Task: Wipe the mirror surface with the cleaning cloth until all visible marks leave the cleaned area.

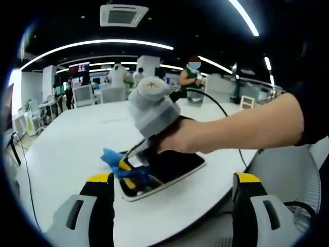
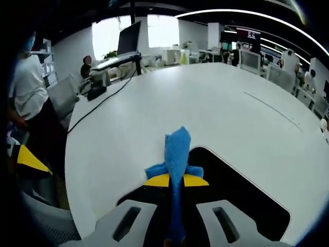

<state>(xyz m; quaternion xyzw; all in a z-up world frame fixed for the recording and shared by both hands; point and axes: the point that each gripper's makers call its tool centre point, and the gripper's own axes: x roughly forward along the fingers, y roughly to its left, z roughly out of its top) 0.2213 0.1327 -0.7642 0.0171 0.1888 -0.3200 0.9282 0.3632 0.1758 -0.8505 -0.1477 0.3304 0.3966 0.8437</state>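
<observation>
The mirror (image 1: 172, 163), a dark rectangle with a white rim, lies flat on the white table (image 1: 67, 149). A person's arm reaches in from the right with my right gripper (image 1: 129, 167), which presses a blue cloth (image 1: 114, 158) onto the mirror's left end. In the right gripper view, that gripper (image 2: 176, 180) is shut on the blue cloth (image 2: 178, 146), which sticks out past the yellow tips over the mirror (image 2: 236, 195) edge. My left gripper (image 1: 173, 178) hovers wide open in front of the mirror, holding nothing.
A black cable (image 2: 97, 105) runs across the table (image 2: 216, 103) toward a monitor (image 2: 128, 38) at the far edge. Office chairs (image 1: 290, 170) stand around the table. People stand in the background and at the left (image 2: 23, 82).
</observation>
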